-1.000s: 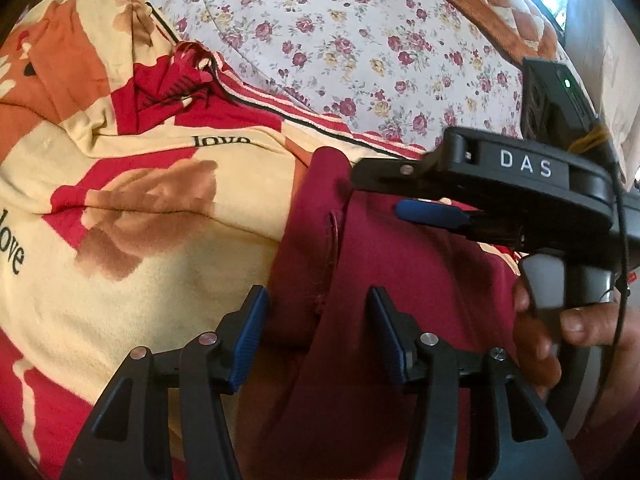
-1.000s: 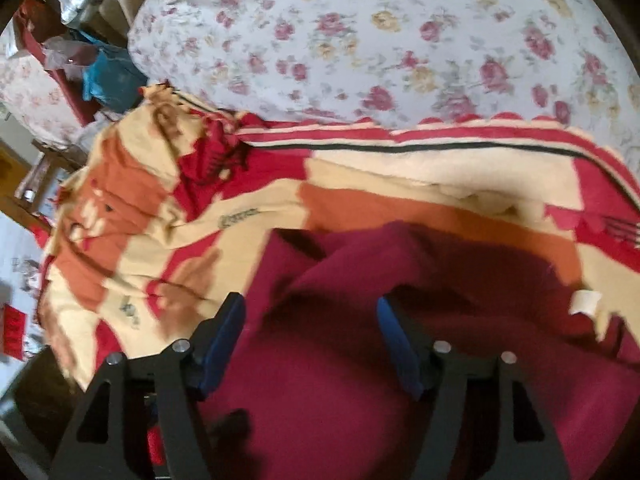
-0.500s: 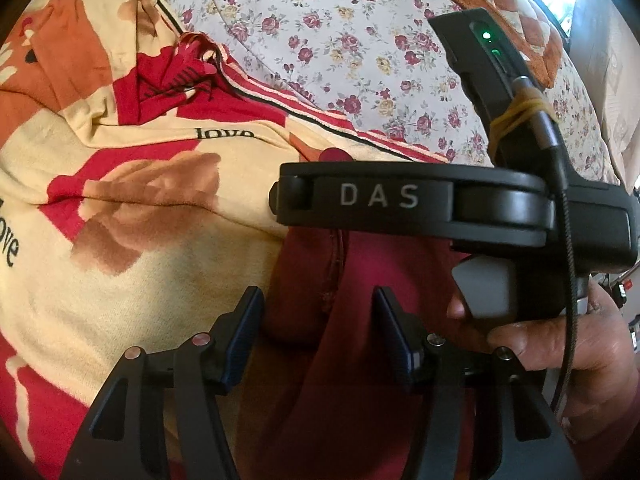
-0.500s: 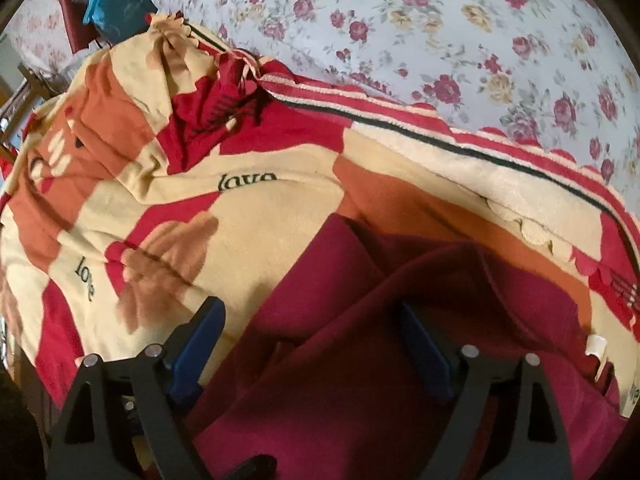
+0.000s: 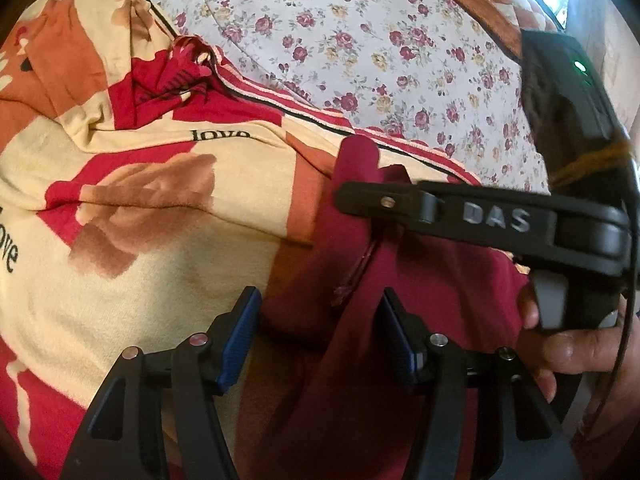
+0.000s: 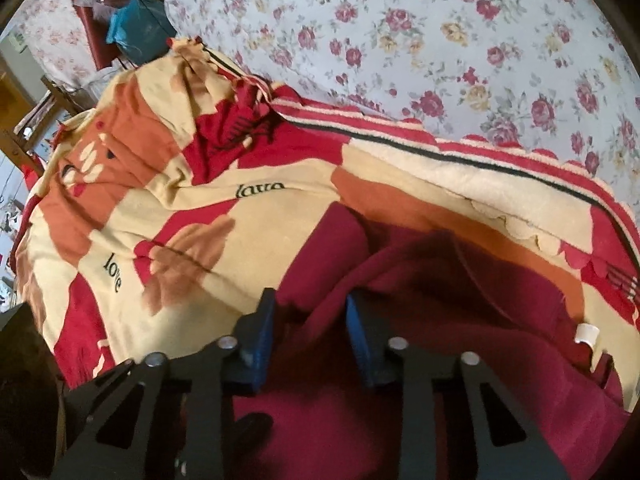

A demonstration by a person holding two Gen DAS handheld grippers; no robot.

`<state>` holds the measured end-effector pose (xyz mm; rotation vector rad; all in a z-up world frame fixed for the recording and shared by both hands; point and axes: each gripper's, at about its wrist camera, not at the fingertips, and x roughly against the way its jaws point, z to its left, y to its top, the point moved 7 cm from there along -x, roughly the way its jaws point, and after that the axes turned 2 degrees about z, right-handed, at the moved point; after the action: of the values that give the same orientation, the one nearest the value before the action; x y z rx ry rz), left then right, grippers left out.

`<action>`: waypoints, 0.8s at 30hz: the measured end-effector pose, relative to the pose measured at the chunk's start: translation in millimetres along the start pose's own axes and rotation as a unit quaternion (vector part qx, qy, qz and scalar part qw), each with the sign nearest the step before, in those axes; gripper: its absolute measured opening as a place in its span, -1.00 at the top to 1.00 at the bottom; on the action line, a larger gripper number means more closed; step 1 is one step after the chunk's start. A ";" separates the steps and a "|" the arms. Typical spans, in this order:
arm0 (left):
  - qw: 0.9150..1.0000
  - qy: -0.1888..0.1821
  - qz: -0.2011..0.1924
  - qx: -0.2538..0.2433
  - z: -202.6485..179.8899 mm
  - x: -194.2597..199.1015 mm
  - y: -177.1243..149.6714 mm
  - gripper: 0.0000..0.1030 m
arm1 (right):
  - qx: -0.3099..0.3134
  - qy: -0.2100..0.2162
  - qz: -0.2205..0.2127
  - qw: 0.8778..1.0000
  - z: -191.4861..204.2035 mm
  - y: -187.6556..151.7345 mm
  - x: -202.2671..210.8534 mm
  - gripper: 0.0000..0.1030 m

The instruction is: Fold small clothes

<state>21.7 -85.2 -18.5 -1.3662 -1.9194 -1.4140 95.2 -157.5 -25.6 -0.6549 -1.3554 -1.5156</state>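
A dark red garment (image 5: 360, 360) lies crumpled on a cream, red and orange blanket (image 5: 160, 240). It also shows in the right wrist view (image 6: 460, 380). My left gripper (image 5: 318, 320) is open, its blue pads on either side of a raised fold of the garment. My right gripper (image 6: 310, 320) has narrowed around a ridge of the same garment, which fills the gap between its pads. The right gripper's body reaches across the left wrist view (image 5: 500, 216), held by a hand.
A floral bedsheet (image 5: 380, 60) lies beyond the blanket. A white tag (image 6: 586, 334) sits at the garment's right edge. Furniture and a blue bag (image 6: 132, 36) stand past the bed's far left corner.
My right gripper's jaws have narrowed onto a ridge of the red garment. Its body has moved back to the right in the left wrist view. My left gripper stays open.
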 end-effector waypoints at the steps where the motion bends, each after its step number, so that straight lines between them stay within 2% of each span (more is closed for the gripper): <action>1: 1.000 -0.003 0.000 -0.001 -0.4 0.1 0.4 0.24 | 0.002 0.001 -0.002 1.000 -0.3 -1.4 2.6 0.46; 4: 1.000 -0.017 0.001 -0.006 -3.3 -0.5 0.7 0.28 | 0.002 0.006 -0.005 1.000 -3.6 -6.1 11.8 0.54; 6: 1.000 -0.030 0.003 -0.005 -5.5 -0.2 0.5 0.46 | 0.004 0.007 -0.007 1.000 -5.9 -8.1 16.3 0.56; 9: 0.999 -0.043 -0.004 -0.017 -12.0 4.4 -0.3 0.64 | -0.002 0.011 -0.008 1.000 -12.0 -13.0 23.2 0.57; 15: 0.996 -0.055 -0.036 -0.060 -31.1 19.5 -0.8 0.77 | -0.051 0.043 -0.009 0.998 -26.6 -18.3 31.6 0.54; 18: 0.994 -0.064 -0.051 -0.079 -40.4 27.2 0.3 0.79 | -0.096 0.072 -0.011 0.993 -33.1 -15.5 39.3 0.34; 23: 0.991 -0.067 -0.058 -0.097 -48.0 31.2 1.2 0.79 | -0.118 0.085 -0.018 0.989 -31.3 -4.5 44.4 -0.42; 24: 0.991 -0.067 -0.057 -0.097 -48.1 31.0 1.5 0.79 | -0.124 0.081 -0.015 0.989 -30.6 -1.1 41.6 -0.46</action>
<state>-1.7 -113.0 25.7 -1.4941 -2.0170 -1.6400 84.1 -199.2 2.8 -0.6496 -1.0686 -1.7398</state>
